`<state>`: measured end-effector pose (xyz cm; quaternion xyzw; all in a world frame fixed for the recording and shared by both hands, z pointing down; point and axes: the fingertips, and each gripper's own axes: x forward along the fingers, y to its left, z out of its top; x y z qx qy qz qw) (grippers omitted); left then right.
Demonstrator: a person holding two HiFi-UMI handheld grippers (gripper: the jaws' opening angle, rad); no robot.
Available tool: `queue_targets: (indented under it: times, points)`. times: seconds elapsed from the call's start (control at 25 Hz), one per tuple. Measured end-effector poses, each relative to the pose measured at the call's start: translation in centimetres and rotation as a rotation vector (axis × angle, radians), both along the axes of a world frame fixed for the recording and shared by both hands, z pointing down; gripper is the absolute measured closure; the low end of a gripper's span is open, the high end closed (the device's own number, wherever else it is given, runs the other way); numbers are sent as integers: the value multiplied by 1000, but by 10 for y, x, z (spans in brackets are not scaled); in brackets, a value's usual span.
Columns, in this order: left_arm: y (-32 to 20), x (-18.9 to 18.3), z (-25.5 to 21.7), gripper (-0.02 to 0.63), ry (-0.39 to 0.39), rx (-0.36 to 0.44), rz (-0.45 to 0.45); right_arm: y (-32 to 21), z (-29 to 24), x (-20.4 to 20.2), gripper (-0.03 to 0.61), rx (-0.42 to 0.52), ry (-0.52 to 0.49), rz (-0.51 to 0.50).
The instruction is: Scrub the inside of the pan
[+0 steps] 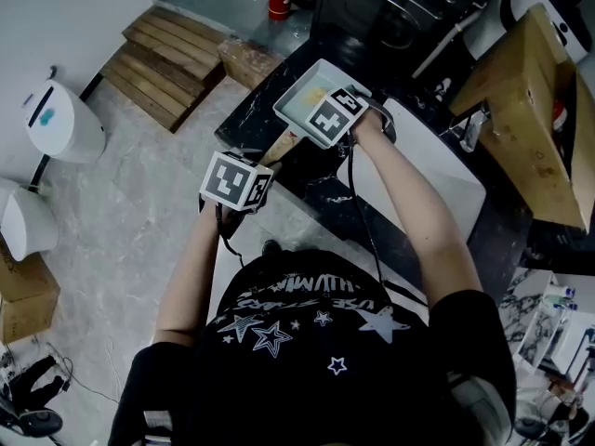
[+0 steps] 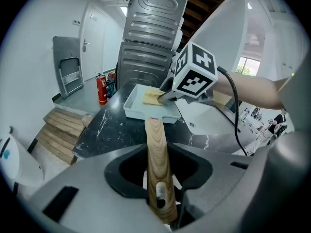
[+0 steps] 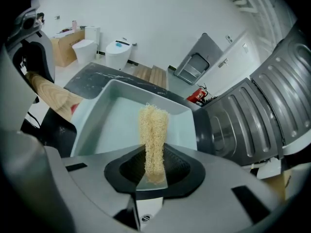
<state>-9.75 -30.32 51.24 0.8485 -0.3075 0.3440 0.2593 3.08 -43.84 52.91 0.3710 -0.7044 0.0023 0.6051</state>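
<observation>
The dark marble desk (image 2: 112, 125) runs from near left to far right, with a white sink (image 2: 204, 118) set in its right part. Behind its far edge stands a tall ribbed metal casing (image 2: 150, 33), just beyond the pan. On the floor to the left lie wooden steps (image 1: 167, 63), with two toilets (image 3: 119, 52) farther off. A red extinguisher (image 2: 101, 90) stands on the floor at the far left corner of the desk.

The pan (image 1: 302, 100), square and pale, sits on the desk left of the sink. Its wooden handle (image 2: 156, 159) reaches toward the person.

The left gripper (image 2: 158, 178) is pinched on the handle's near end. The right gripper (image 3: 154, 171) hangs over the pan from the sink side, and its marker cube hides the pan's right corner in the head view. Its jaws are closed on a tan fibrous sponge (image 3: 154, 130). The sponge sticks out and down into the pan, over the pale floor. Whether its tip touches that floor cannot be told.
</observation>
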Motion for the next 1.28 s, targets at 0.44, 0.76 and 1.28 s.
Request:
queue_targets:
  times: [0.44,0.76,1.28]
  points:
    - [0,1,-1,477,2,-4,5,-34,10,39,495,51,132,49]
    - [0,1,-1,477,4,-5,3,-37,13,56,497,35,112,95]
    - [0,-1,0,477,-11,0,-6,11,13,14,499,-87,42,64]
